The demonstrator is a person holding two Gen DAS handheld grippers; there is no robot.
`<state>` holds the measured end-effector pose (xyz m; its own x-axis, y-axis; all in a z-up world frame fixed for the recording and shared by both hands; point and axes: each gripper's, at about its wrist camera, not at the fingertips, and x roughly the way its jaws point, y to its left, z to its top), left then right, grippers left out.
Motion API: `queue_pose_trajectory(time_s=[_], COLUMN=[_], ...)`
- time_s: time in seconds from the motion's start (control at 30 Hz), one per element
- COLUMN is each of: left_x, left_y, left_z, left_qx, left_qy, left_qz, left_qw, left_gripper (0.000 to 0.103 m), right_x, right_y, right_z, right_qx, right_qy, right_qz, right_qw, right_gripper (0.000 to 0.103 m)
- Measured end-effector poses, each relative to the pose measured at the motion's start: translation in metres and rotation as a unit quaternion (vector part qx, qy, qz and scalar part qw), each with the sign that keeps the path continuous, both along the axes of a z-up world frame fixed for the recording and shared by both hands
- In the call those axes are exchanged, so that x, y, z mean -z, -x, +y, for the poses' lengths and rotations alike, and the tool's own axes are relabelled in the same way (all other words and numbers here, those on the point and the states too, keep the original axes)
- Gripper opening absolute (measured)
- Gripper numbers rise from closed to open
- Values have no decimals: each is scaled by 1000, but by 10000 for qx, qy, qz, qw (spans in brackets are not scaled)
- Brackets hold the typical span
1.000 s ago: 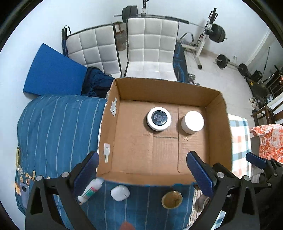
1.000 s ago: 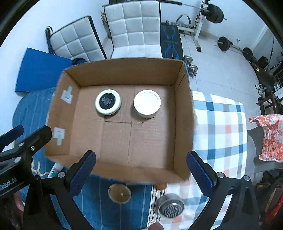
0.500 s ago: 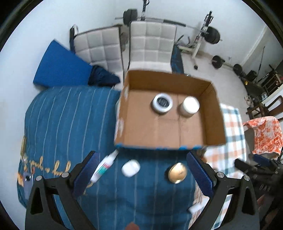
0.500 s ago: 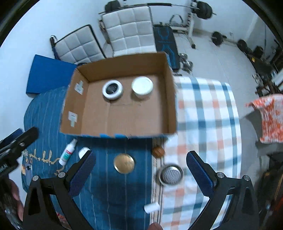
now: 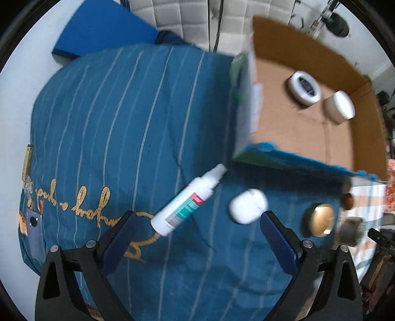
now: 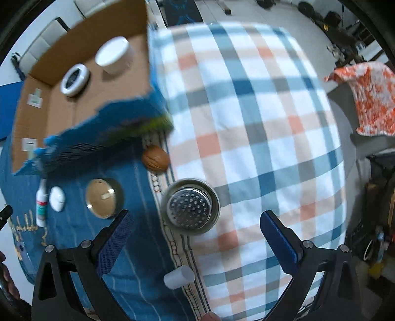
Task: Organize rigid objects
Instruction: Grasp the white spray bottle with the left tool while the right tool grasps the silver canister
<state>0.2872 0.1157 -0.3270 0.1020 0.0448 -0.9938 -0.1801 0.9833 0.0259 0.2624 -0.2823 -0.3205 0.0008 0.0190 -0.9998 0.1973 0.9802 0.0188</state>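
Observation:
A cardboard box (image 5: pixel 291 138) on the bed holds a black-topped white jar (image 5: pixel 304 88) and a white jar (image 5: pixel 340 106). In front of it lie a white spray bottle (image 5: pixel 188 203), a white case (image 5: pixel 248 206) and a gold-lidded tin (image 5: pixel 320 219). My left gripper (image 5: pixel 196 229) is open, just short of the bottle and case. In the right wrist view, a metal sink strainer (image 6: pixel 190 207), a walnut (image 6: pixel 156 161), the tin (image 6: pixel 101 198) and a small white cylinder (image 6: pixel 179 277) lie near my open right gripper (image 6: pixel 196 230), which hovers over the strainer.
A blue striped blanket (image 5: pixel 111 118) covers the left of the bed and a plaid blanket (image 6: pixel 259 123) the right. An orange floral cloth (image 6: pixel 370 96) lies off to the right. White chairs (image 5: pixel 185 14) stand behind the box.
Both grippers pulled back from the box and dropped toward the bed. The left swung left over the bottle and case; the right swung right over the strainer. Both stay open.

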Motion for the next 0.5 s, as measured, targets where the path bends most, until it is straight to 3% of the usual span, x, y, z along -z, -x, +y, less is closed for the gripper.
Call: queue_pose_trajectory(time_s=[0.1, 0.27, 0.3, 0.37, 0.5], left_x=[36, 94, 100, 105, 102], left_y=[-10, -17, -17, -13, -8], left_z=[3, 4, 4, 6, 6], left_qx=[165, 428, 443, 414, 350], left_qy=[-179, -282, -276, -89, -37], left_qz=[278, 875, 935, 827, 843], left_qw=[9993, 9948, 9942, 9957, 9958], left_gripper=[100, 80, 70, 65, 42], right_x=[27, 61, 65, 73, 89], right_y=[-1, -2, -3, -5, -10], right_z=[0, 5, 5, 5, 3], right_qx=[55, -1, -12, -15, 51], right_qy=[11, 80, 104, 150, 113], right_qz=[239, 585, 631, 708, 848], right_qw=[9997, 9983, 9980, 9974, 9963], right_gripper=[103, 103, 103, 103, 100])
